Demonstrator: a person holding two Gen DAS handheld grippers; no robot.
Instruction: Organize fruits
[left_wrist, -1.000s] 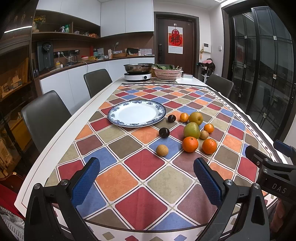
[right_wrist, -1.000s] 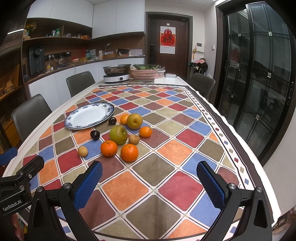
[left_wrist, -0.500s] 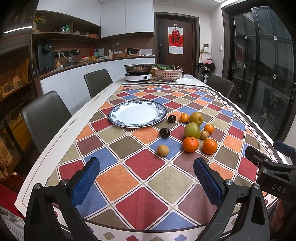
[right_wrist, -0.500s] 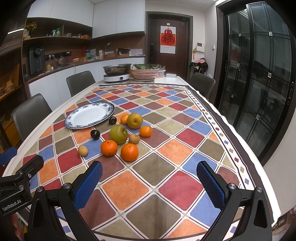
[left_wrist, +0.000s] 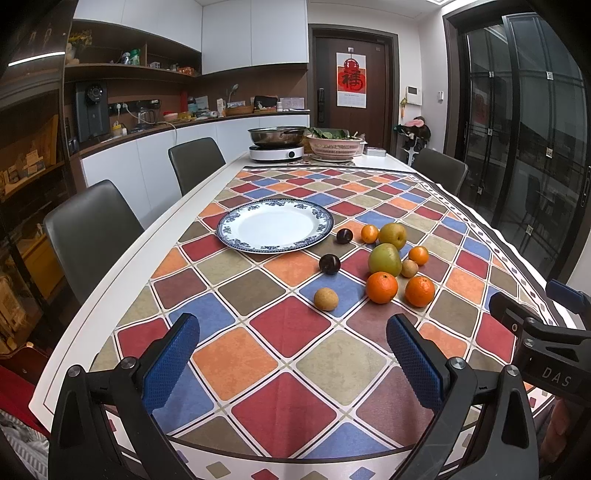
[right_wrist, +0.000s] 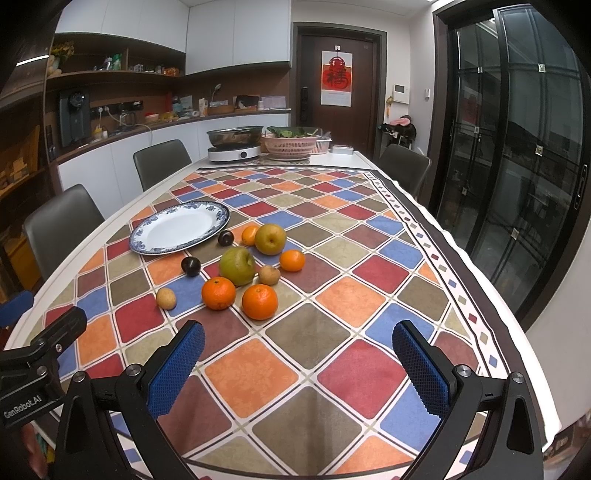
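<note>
Fruit loose on the bench, nothing yet gathered.

The fruits (right_wrist: 240, 266) are clustered mid-bench beside the empty plate (left_wrist: 275, 226); left tongs (left_wrist: 291, 363) and right tongs (right_wrist: 297, 369) are held wide open, empty, at the near edge. A first reach is called for.

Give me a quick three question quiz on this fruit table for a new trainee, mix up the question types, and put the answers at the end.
1. True or false: the plate already holds fruit.
2. How many dark plums lie on the tablecloth?
3. Which fruit lies nearest the left gripper? A: small tan fruit B: green pear C: yellow pear

Key
1. False: it is bare.
2. Two: near plum and far plum.
3. A. Both the left gripper and the right gripper are open.
</note>
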